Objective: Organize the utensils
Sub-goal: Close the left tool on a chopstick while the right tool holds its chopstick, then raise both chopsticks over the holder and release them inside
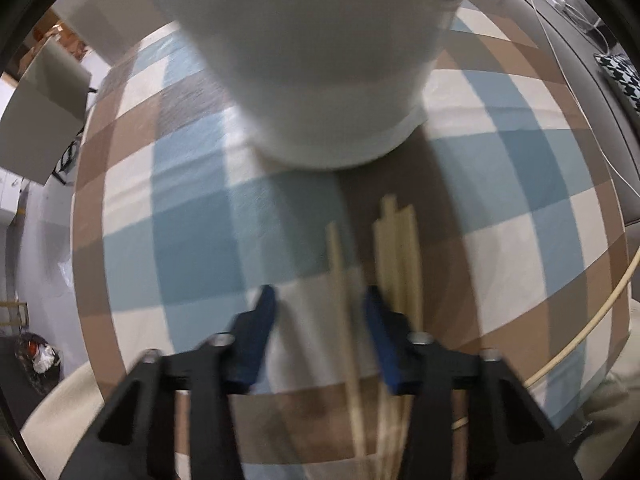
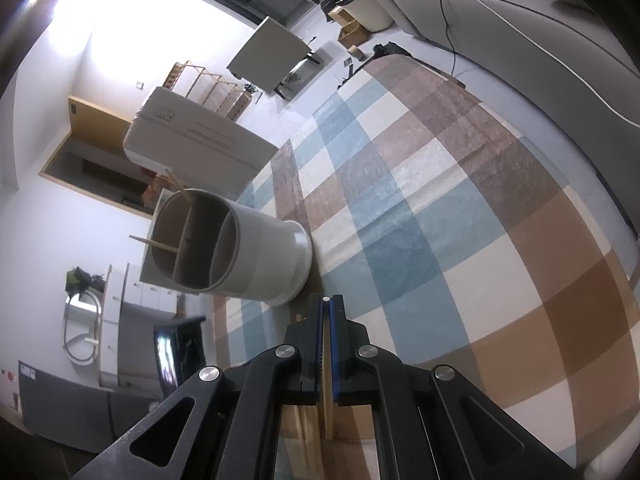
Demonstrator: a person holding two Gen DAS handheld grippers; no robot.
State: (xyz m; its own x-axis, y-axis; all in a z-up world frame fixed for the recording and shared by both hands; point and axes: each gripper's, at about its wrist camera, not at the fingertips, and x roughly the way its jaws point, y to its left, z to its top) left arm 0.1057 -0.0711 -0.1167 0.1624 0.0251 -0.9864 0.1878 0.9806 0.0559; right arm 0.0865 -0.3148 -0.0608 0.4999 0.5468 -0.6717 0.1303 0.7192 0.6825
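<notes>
A pale grey round utensil holder (image 1: 320,60) stands on the checkered cloth (image 1: 180,240) just beyond my left gripper (image 1: 320,312). That gripper points down and is open. One blurred wooden chopstick (image 1: 340,272) lies between its blue fingers, nearer the right one, and no pad presses on it. A bundle of several chopsticks (image 1: 398,248) lies just outside the right finger. In the right wrist view the holder (image 2: 260,256) shows inner dividers, and two chopsticks (image 2: 160,243) lean out of it. My right gripper (image 2: 327,308) is shut on a single chopstick (image 2: 329,380).
A white suitcase (image 2: 192,136) lies on the floor behind the holder. A grey sofa (image 2: 520,20) with cables runs along the cloth's far side. A pale cord (image 1: 580,336) curves over the cloth's right edge. A folding table (image 2: 268,52) stands further back.
</notes>
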